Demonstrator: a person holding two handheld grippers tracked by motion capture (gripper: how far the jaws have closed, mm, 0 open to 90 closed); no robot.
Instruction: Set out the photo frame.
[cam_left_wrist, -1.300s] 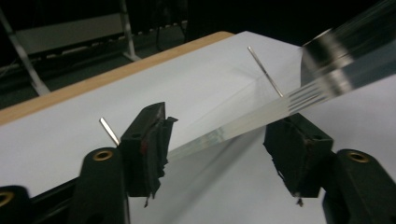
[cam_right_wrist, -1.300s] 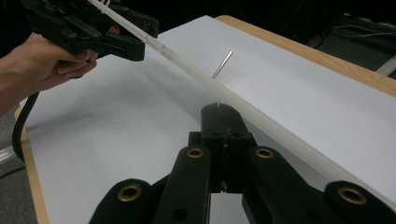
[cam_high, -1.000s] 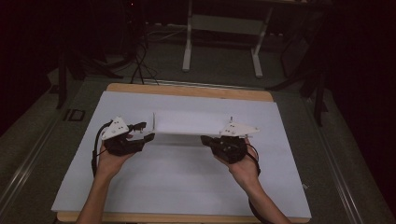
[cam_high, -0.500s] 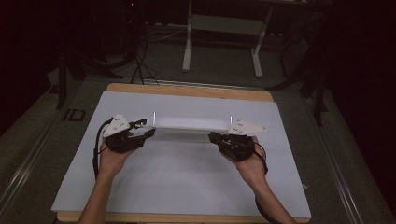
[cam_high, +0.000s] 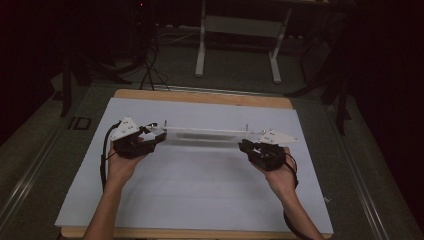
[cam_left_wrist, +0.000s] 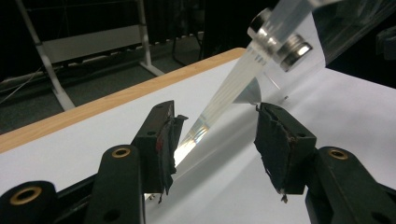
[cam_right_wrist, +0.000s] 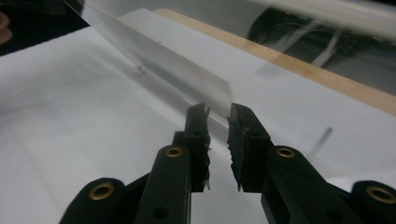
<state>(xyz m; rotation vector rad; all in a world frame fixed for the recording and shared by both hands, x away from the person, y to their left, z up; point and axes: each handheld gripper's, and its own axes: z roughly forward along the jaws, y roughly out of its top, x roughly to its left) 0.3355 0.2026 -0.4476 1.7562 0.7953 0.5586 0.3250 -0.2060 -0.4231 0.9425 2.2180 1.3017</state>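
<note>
Flanking clear acrylic panel (cam_high: 205, 135) — left gripper (cam_high: 156, 136), right gripper (cam_high: 246, 145), jaws parted

The right gripper (cam_high: 246, 145) now sits farther out toward the right side of the bench (cam_high: 200, 200) than a second ago, and slightly lower. Its jaws, clamped then, have just been opening; in the right gripper view a narrow gap shows between them, with the edge of the clear acrylic panel (cam_high: 205, 134) just ahead of their tips rather than pinched. The panel, which earlier stood as a taller pale sheet between the hands, now reads as a long, low strip. The left gripper (cam_high: 159, 135) has eased its jaws in a little.
</note>
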